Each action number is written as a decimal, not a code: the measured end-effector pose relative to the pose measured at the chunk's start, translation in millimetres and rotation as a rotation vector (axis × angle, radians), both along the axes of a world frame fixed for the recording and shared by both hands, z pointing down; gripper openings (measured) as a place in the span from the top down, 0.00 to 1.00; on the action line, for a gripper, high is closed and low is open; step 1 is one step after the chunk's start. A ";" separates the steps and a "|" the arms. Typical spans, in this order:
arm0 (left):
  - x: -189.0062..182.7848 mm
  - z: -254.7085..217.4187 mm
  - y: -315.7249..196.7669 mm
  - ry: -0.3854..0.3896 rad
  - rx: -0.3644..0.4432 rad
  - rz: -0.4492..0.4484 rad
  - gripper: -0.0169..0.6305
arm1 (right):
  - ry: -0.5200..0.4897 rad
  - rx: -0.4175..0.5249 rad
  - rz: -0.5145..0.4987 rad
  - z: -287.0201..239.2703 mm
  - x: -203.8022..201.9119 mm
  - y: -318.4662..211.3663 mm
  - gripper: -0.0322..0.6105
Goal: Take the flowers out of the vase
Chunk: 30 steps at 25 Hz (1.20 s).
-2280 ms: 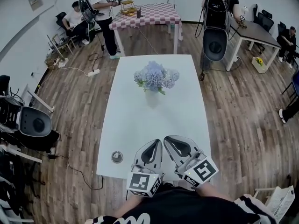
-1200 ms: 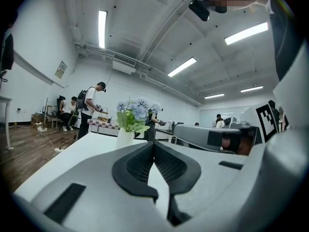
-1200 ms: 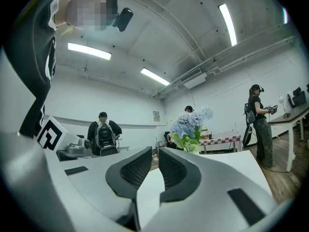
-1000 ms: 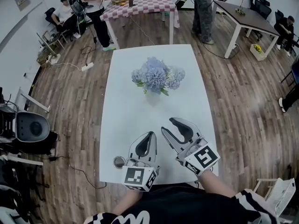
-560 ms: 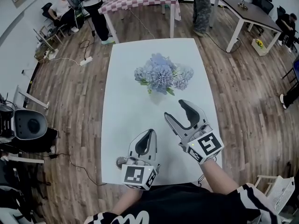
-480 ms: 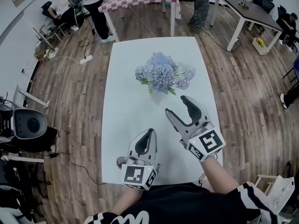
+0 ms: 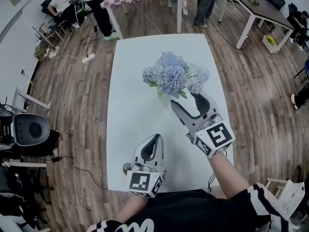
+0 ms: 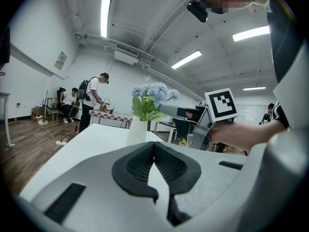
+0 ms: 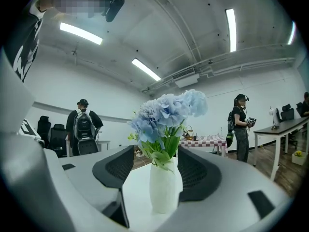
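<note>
Your right claw (image 7: pixel 186 101) has just been spreading wide, level and just near of the white vase (image 9: pixel 165 190), pinching nothing; your left claw (image 7: pixel 154 140) is resting pressed together, empty. The blue flowers (image 7: pixel 173 72) are standing in that vase mid-table: light, soft heads (likely crushable), so be taking the green stems (image 9: pixel 167 146) above the rim. The smooth white table (image 7: pixel 126 120) is probably giving the vase little grip; people (image 9: pixel 240 124) are working beyond.

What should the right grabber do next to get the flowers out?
Probably ease the right gripper forward a little. Its jaws have just been opening and stand wide, with the white vase framed between them but untouched, and the flowers still in it.
</note>
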<state>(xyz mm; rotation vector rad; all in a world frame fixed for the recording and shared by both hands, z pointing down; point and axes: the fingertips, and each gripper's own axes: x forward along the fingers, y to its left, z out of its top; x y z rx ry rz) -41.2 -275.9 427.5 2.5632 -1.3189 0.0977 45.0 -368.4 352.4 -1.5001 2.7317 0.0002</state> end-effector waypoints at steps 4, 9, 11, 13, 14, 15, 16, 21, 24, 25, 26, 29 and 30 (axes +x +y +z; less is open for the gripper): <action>-7.0 4.2 -2.2 -0.009 -0.014 -0.007 0.97 | 0.013 0.001 -0.003 0.0 -5.0 -11.1 0.53; -9.9 7.5 -0.5 -0.010 -0.019 -0.011 0.97 | 0.003 0.003 -0.006 1.2 -7.8 -16.5 0.53; -10.2 8.3 0.8 -0.010 -0.023 -0.009 0.97 | -0.002 0.004 -0.014 1.3 -9.9 -17.1 0.53; -10.8 8.3 -0.8 -0.010 -0.028 -0.008 0.97 | -0.007 0.003 -0.037 0.1 -14.0 -19.9 0.53; -10.9 7.6 -2.2 -0.009 -0.029 -0.007 0.97 | -0.008 0.003 -0.047 -0.7 -15.9 -22.1 0.53; -11.0 7.1 -2.8 -0.008 -0.031 -0.006 0.97 | -0.007 0.003 -0.051 -1.2 -17.1 -23.8 0.53; -11.2 7.5 -2.6 -0.008 -0.034 -0.005 0.97 | -0.009 0.005 -0.049 -1.4 -17.4 -25.2 0.53; -14.8 13.2 -0.7 -0.011 -0.047 -0.007 0.97 | -0.027 0.032 -0.034 -4.0 -17.0 -30.5 0.53; -15.7 16.1 1.2 -0.015 -0.050 -0.006 0.97 | -0.030 0.051 -0.058 -5.7 -20.2 -30.2 0.53; -16.0 16.6 1.5 -0.016 -0.050 -0.006 0.97 | -0.033 0.054 -0.067 -6.0 -21.2 -30.5 0.53; -16.5 16.9 1.7 -0.017 -0.050 -0.007 0.97 | -0.036 0.056 -0.070 -6.4 -21.5 -31.1 0.53; -19.1 18.0 1.1 -0.020 -0.053 -0.011 0.97 | -0.039 0.059 -0.063 -6.8 -21.3 -33.1 0.53; -20.5 18.8 1.0 -0.021 -0.054 -0.013 0.97 | -0.040 0.060 -0.060 -6.6 -21.5 -33.7 0.53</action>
